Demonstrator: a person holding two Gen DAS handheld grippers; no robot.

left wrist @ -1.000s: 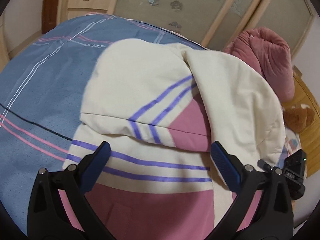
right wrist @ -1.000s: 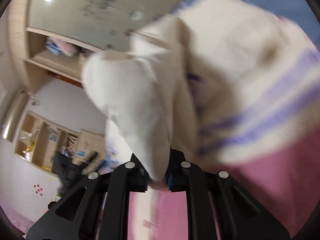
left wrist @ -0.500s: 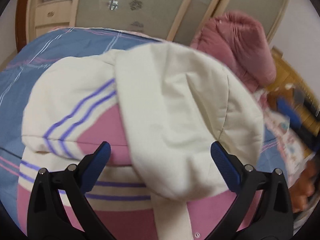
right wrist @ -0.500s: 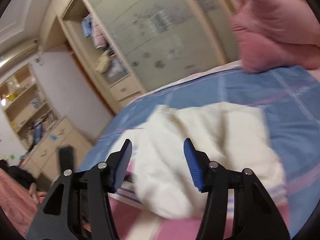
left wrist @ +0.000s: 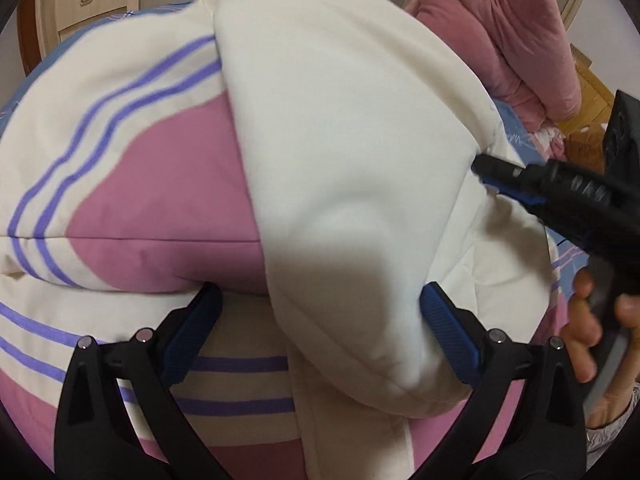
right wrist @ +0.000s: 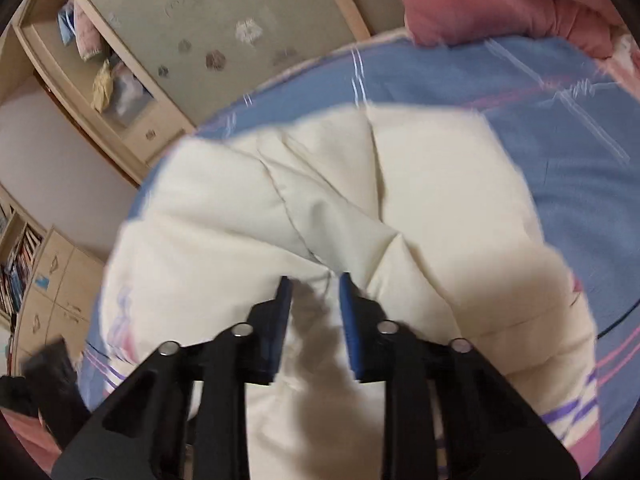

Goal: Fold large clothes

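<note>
A cream, pink and purple-striped padded jacket lies on the bed, with a cream part folded over its pink front. My left gripper is open, its fingers on either side of the lower end of that cream fold. My right gripper shows in the left wrist view at the fold's right edge. In the right wrist view its jaws are partly closed around a ridge of cream fabric; whether they pinch it is unclear.
The jacket rests on a blue bedsheet with pink and white lines. A pink quilt is heaped at the head of the bed. Wardrobe doors and wooden drawers stand beyond the bed.
The right gripper let go of the cream sleeve, swung over the bed and came down on the folded cream part, jaws narrowing. The left gripper moved forward onto the fold's lower end.
</note>
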